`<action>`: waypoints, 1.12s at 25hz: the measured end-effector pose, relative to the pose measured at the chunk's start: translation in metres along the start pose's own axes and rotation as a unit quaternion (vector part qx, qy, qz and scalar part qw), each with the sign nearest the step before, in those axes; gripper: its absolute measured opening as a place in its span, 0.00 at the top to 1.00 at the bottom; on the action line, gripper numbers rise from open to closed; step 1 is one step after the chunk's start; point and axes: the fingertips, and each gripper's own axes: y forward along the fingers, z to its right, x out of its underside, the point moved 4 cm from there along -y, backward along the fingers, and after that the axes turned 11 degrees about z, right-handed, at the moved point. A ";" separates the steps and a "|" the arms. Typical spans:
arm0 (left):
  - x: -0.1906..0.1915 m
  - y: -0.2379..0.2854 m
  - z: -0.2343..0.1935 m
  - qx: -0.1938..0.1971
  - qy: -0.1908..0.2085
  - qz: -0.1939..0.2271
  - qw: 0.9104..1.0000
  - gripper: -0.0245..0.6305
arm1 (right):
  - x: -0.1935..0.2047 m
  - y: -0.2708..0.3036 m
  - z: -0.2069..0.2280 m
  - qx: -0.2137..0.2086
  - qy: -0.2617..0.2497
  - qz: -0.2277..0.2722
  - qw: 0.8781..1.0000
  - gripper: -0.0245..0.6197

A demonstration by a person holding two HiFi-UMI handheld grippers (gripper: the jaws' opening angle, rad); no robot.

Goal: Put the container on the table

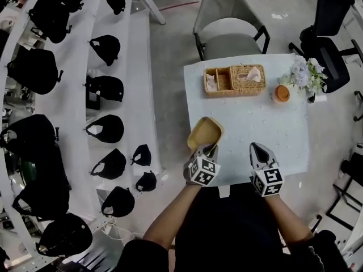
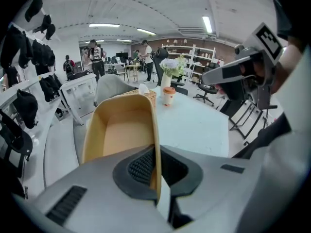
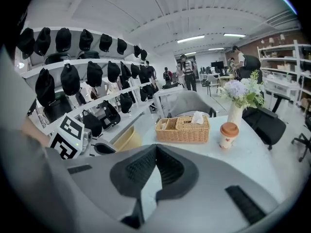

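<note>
A tan, open-topped plastic container (image 1: 204,132) hangs tilted over the left edge of the white table (image 1: 278,135). My left gripper (image 1: 207,147) is shut on its near wall. In the left gripper view the thin wall of the container (image 2: 121,130) is pinched between the black pads of the left gripper (image 2: 156,166), and the inside is empty. My right gripper (image 1: 258,149) is over the table's front part, to the right of the container, shut with nothing in it. In the right gripper view the right gripper (image 3: 155,152) has its tips together, with the container (image 3: 127,140) to the left.
At the back of the table stand a wicker basket (image 1: 234,79) with tissues, a paper cup (image 1: 281,93) with an orange lid and a vase of flowers (image 1: 306,75). A grey chair (image 1: 229,27) stands behind the table. White shelves with black caps (image 1: 108,84) run along the left.
</note>
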 end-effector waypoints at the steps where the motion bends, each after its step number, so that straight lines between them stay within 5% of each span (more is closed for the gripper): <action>1: 0.003 0.005 -0.002 0.004 0.005 -0.004 1.000 0.94 | 0.003 0.003 -0.001 0.002 0.000 -0.003 1.000 0.96; 11: 0.028 0.048 -0.023 0.048 0.049 -0.041 0.997 0.94 | 0.014 0.031 0.012 0.038 0.006 -0.024 0.999 0.96; 18: 0.039 0.081 -0.034 0.055 0.038 -0.054 0.996 0.94 | 0.023 0.045 0.016 0.050 0.018 -0.042 0.998 0.96; 28: 0.054 0.128 -0.039 0.068 0.077 -0.110 0.989 0.94 | 0.030 0.059 0.024 0.047 0.017 -0.065 0.997 0.96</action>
